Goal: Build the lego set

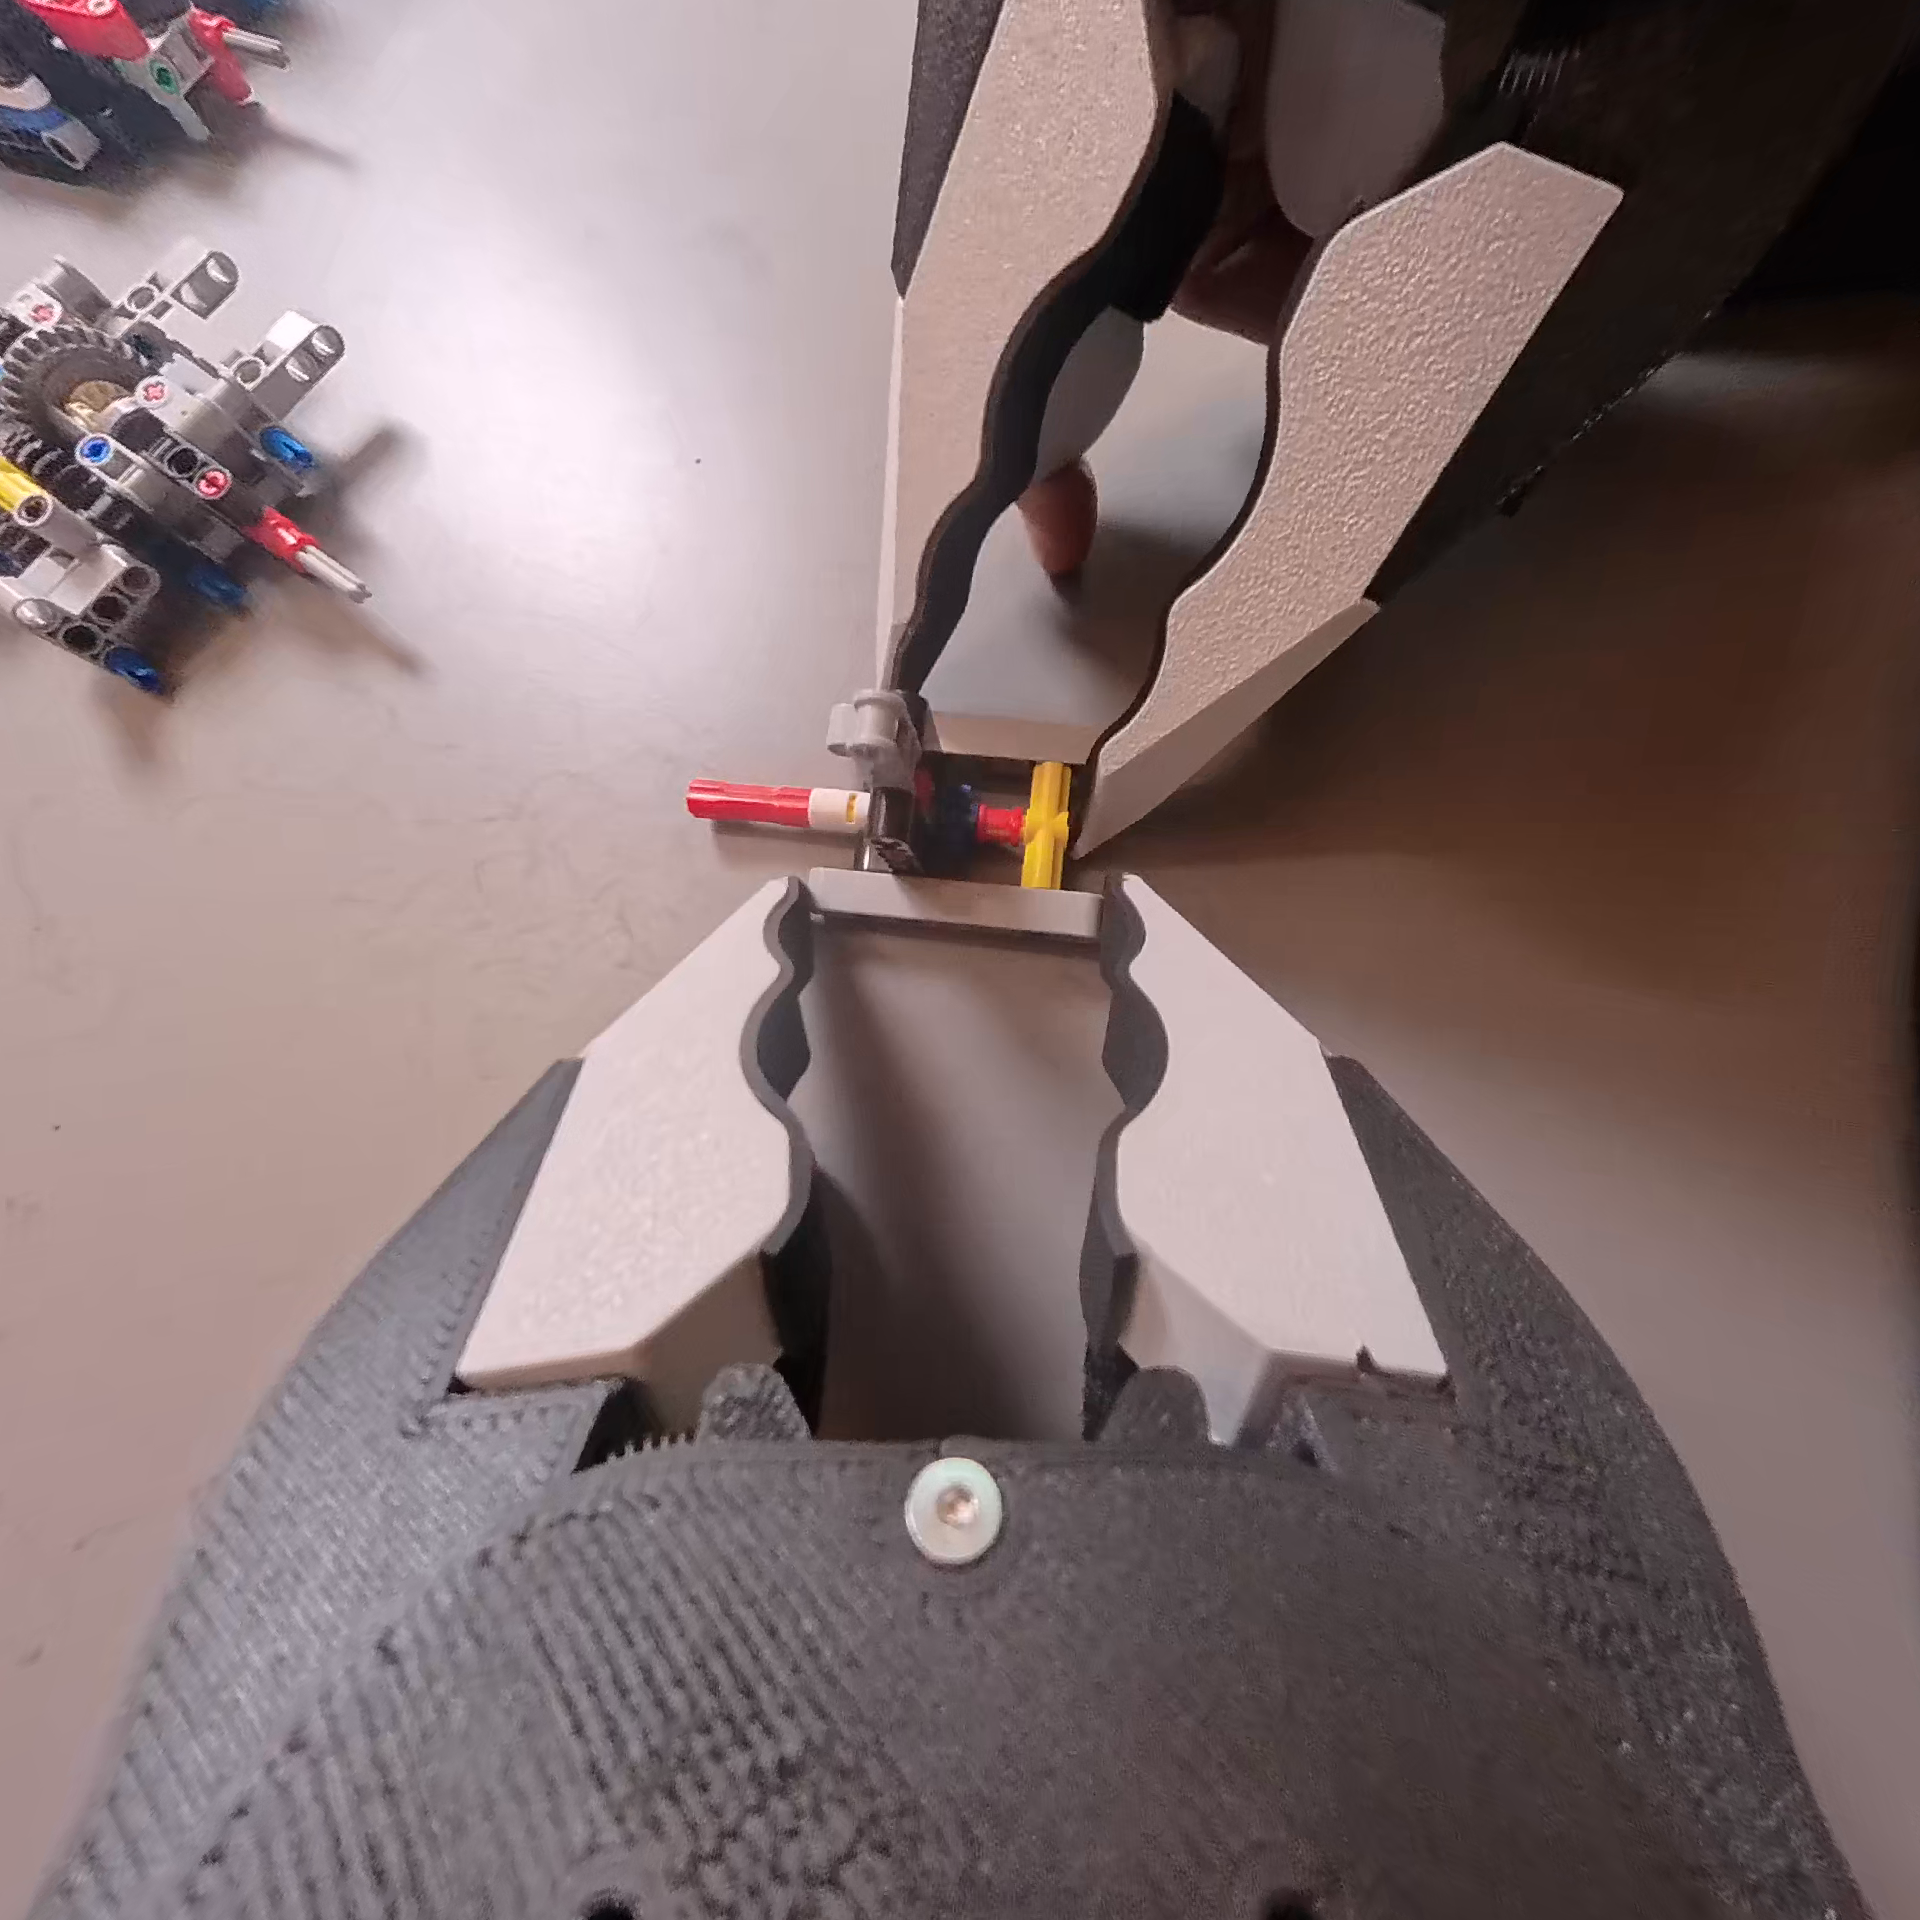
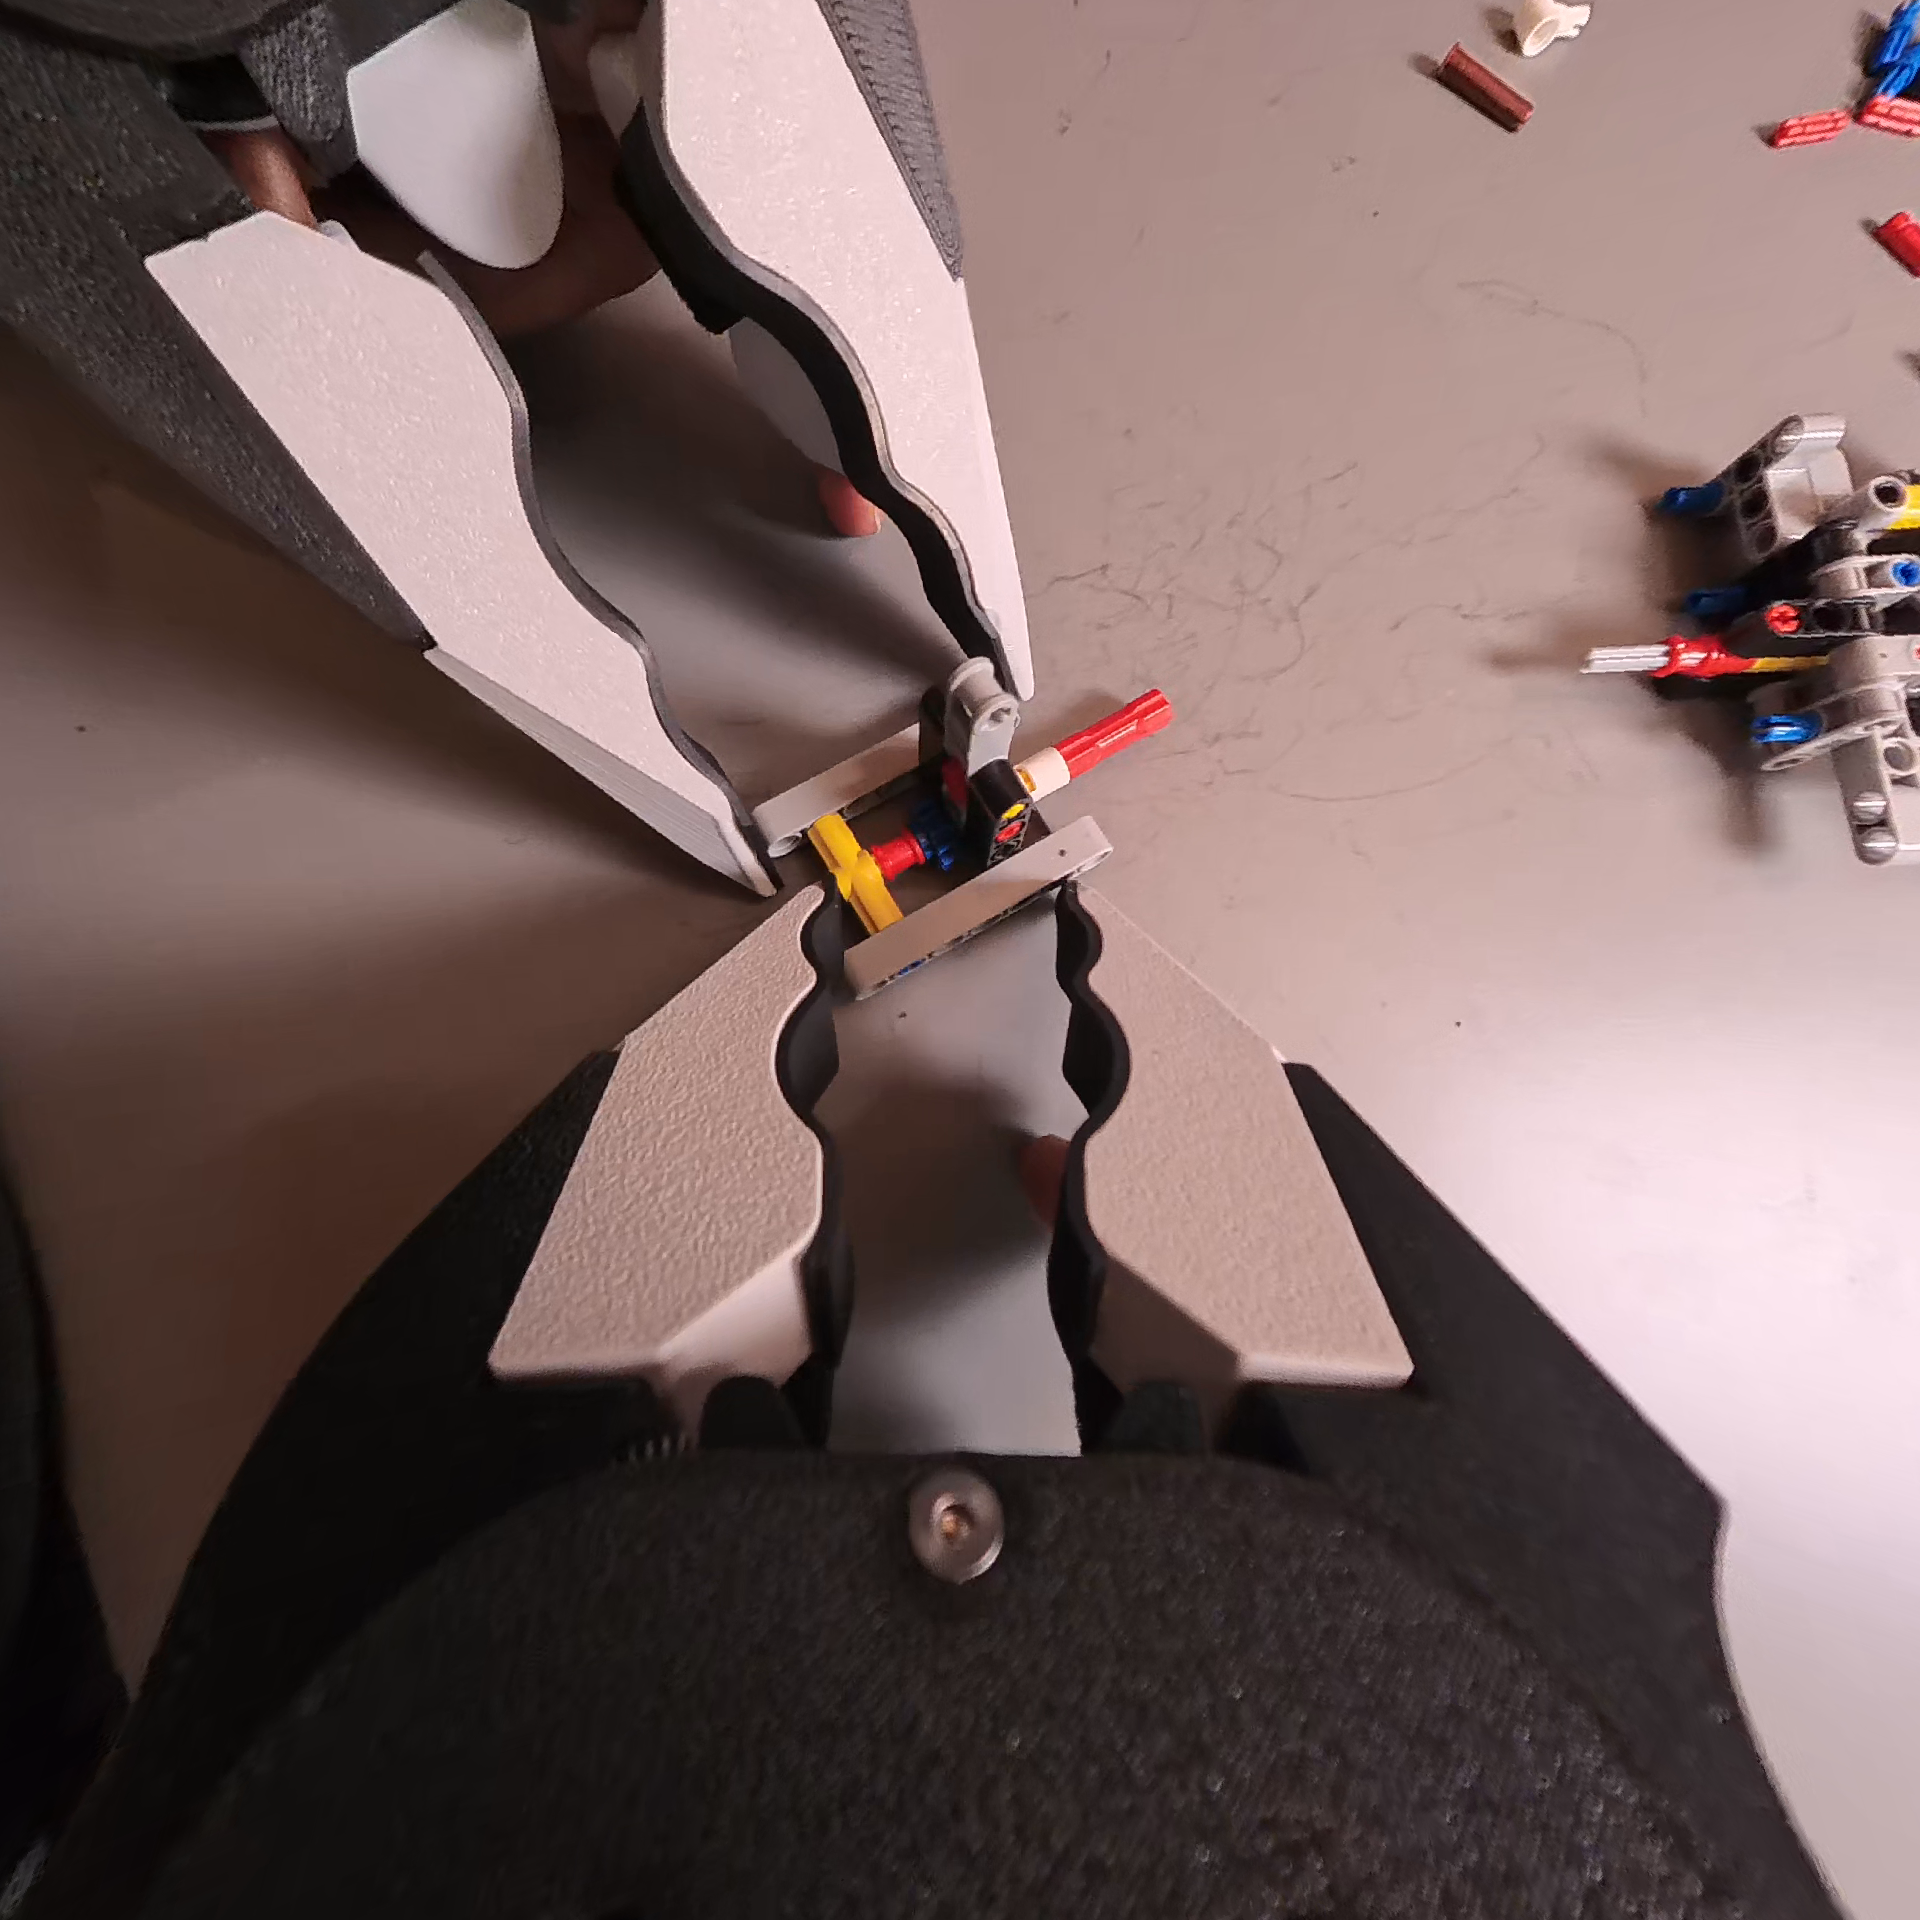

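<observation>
Scuffed grey tabletop (image 2: 1351, 416) strewn with brick assemblies (image 1: 135, 457).

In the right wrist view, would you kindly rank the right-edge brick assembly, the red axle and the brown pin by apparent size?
1. Brick assembly: largest, though cut off.
2. Red axle and brown pin look alike; the pin lies farther off, so unranked.

red axle (image 1: 764, 805), yellow connector (image 1: 1044, 826), grey beam (image 1: 956, 907)
</observation>
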